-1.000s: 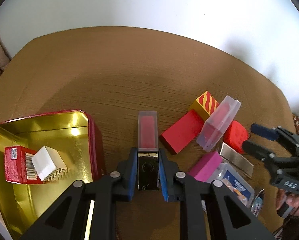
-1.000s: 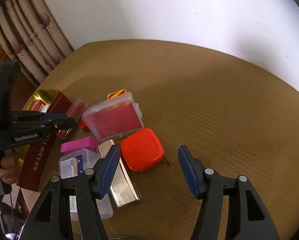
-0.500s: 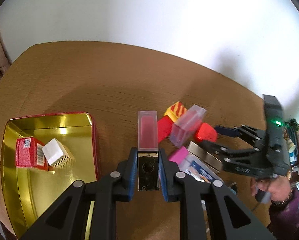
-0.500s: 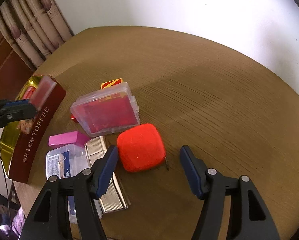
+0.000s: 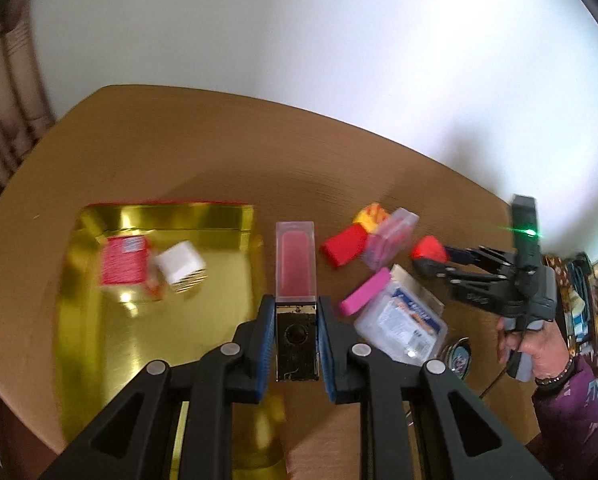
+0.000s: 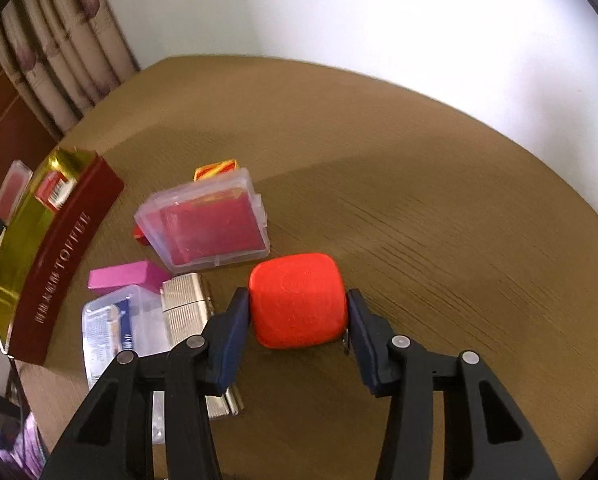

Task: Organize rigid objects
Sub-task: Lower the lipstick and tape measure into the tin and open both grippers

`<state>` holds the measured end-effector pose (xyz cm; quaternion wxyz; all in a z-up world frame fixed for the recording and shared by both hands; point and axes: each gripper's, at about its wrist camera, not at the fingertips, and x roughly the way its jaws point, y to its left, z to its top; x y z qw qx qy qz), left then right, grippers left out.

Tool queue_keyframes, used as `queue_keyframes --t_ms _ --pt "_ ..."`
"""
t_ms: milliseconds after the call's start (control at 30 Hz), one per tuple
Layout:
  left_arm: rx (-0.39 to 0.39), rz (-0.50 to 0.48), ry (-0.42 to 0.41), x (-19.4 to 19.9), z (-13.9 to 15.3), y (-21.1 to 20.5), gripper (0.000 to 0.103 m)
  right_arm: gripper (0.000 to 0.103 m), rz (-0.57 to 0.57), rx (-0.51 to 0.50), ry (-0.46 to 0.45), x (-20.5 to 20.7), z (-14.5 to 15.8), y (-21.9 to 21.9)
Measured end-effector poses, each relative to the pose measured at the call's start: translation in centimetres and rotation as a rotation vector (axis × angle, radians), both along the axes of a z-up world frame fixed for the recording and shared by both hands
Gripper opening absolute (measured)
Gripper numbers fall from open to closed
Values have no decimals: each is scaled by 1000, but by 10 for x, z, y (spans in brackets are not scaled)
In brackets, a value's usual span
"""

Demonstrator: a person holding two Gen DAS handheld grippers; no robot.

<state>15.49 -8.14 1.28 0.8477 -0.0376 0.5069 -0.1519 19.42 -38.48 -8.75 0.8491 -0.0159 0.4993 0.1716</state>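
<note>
My left gripper [image 5: 297, 304] is shut on a clear case with a pink-red insert and a gold base [image 5: 295, 264], held above the right edge of the open gold tin [image 5: 99, 360]. A red box [image 5: 123, 260] and a white cube [image 5: 181, 266] lie inside the tin. My right gripper [image 6: 295, 300] has its jaws closing on a red rounded-square tape measure [image 6: 297, 308] that rests on the table, and both pads touch its sides. In the left wrist view the right gripper [image 5: 431, 258] is at the far right, held by a hand.
Left of the tape measure lie a clear case with red contents [image 6: 207, 224], a yellow-red striped box [image 6: 215, 170], a pink block [image 6: 119, 274], a ribbed gold lighter [image 6: 185, 296] and a clear box with a blue label [image 6: 115, 324]. The tin's red wall [image 6: 59, 256] is further left.
My left gripper has lifted and carried the clear case leftward, toward the tin. The right jaws have narrowed from wide apart onto the red tape measure.
</note>
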Motion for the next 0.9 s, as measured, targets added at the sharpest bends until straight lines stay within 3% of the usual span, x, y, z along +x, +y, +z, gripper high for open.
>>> queue_keyframes --t_ms 200,467,633,900 --pt "53 89 12 -13 -5 52 20 45 11 90 -82 -32 44 9" --pt "125 146 43 -14 -43 81 20 45 164 209 -121 -49 96 88" --pt "135 168 34 -11 -55 88 20 45 252 199 -108 -41 99 154" --pt "143 172 28 -4 -73 93 20 45 329 131 -52 -27 72 232"
